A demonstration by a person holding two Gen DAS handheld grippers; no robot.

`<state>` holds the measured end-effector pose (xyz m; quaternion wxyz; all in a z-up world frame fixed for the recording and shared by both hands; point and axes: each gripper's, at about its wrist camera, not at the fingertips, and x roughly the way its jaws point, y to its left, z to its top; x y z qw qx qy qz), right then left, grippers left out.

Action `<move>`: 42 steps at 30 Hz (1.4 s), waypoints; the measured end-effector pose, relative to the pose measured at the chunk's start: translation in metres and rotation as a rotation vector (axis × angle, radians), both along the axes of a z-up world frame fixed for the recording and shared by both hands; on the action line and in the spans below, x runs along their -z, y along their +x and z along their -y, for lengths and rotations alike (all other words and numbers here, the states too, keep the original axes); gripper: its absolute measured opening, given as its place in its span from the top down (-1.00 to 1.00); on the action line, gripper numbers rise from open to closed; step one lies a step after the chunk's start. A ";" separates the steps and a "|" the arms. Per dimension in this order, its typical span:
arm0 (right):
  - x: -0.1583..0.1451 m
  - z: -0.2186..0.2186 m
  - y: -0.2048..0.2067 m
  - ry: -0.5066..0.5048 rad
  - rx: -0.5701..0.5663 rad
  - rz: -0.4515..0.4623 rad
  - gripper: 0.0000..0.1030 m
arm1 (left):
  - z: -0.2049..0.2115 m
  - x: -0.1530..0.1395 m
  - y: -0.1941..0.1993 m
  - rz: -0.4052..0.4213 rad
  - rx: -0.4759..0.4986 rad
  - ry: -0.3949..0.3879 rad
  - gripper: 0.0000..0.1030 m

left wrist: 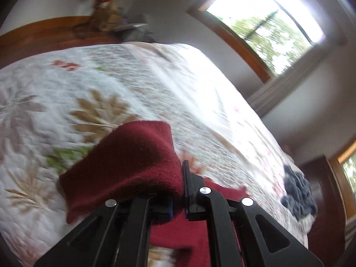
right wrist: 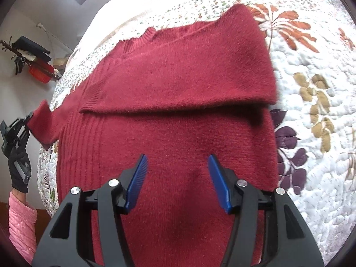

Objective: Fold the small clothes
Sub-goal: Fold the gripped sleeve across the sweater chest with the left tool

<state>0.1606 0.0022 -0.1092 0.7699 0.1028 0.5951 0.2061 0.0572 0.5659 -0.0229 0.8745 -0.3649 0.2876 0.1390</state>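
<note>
On the quilt (right wrist: 311, 133), red sweater (right wrist: 178, 133); left hand-held gripper (left wrist: 178, 189) seemingly clamping its blurred cuff, right hand-held gripper (right wrist: 178, 180) agape.

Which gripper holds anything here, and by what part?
Left gripper is clamped on the red sweater at its sleeve cuff; right gripper is open and holds nothing.

The red sweater (right wrist: 178, 102) covered the bed's middle. The quilt (right wrist: 316, 133) to its right lay bare. A dark cloth pile (left wrist: 299, 194) blocked one edge.
</note>
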 end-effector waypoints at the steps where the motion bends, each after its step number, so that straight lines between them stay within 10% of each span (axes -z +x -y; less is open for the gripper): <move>1: -0.002 0.002 0.000 0.003 0.001 0.005 -0.10 | 0.012 -0.001 0.008 0.007 0.023 0.001 0.88; 12: -0.011 0.027 -0.002 0.037 0.034 0.025 -0.10 | 0.136 0.010 0.078 -0.004 0.212 0.007 0.88; 27: -0.001 0.029 -0.001 0.046 0.037 0.002 -0.11 | 0.192 0.098 0.087 -0.194 0.294 -0.074 0.80; 35: -0.016 0.004 0.013 0.039 -0.020 0.013 -0.11 | 0.174 0.065 0.028 -0.157 0.401 -0.069 0.66; 42: -0.032 -0.061 0.041 0.099 -0.103 -0.022 -0.13 | 0.092 0.038 0.018 -0.216 0.215 0.094 0.52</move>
